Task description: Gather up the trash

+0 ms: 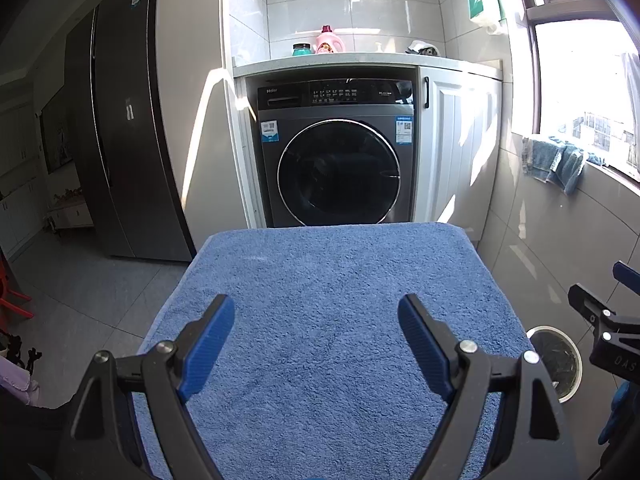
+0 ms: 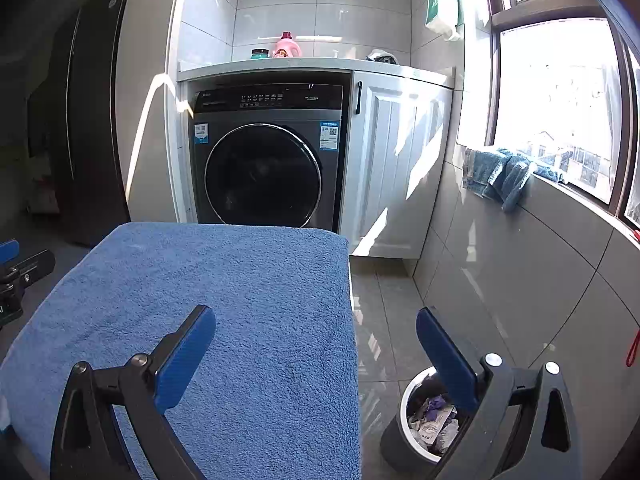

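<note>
Floor bin (image 2: 420, 420) beneath right tongs (image 2: 316, 330).

The left gripper (image 1: 316, 320) had black angular arms ending in two fingers (image 1: 212, 344) faced with bright blue ribbed pads. Round silver screw heads sat at each arm joint, and triangular cut-outs pierced the outer black plates. The right gripper (image 2: 316, 332) was built the same: matte black links, silver screws, triangular slots and blue ribbed pads (image 2: 444, 360) on the inner faces of the fingers. Seen from the left camera, the right gripper's black side carried pale stamped letters, only partly readable, and two small silver screws. A blue sleeve or glove showed beneath it.
</note>
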`<state>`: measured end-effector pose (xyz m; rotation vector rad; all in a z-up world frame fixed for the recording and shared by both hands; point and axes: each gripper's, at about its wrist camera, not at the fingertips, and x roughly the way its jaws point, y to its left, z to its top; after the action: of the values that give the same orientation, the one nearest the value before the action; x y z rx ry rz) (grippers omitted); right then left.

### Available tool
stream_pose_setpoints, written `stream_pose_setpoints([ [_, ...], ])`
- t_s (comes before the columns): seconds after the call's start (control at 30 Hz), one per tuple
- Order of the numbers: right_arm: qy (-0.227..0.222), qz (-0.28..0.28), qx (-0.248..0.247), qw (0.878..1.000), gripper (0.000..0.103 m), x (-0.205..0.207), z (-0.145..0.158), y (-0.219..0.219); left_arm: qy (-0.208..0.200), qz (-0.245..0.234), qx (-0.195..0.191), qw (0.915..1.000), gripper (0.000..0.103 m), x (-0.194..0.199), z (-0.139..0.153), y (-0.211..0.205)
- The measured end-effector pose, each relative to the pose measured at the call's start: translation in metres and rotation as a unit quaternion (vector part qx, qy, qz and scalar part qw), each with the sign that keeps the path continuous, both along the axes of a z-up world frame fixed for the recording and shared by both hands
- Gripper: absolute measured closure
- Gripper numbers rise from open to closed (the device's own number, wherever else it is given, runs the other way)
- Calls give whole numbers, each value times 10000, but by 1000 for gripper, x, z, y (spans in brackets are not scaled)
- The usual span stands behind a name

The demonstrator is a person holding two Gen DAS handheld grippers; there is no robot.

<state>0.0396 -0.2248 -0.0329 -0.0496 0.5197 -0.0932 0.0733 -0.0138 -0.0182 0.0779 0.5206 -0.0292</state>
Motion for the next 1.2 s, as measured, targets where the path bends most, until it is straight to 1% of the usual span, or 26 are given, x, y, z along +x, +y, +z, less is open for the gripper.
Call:
stream_pose_setpoints([
  [1.2,100,78,-3,9999,1,2,-6,3,13,-49,56,10000,20,-2,-4,5],
])
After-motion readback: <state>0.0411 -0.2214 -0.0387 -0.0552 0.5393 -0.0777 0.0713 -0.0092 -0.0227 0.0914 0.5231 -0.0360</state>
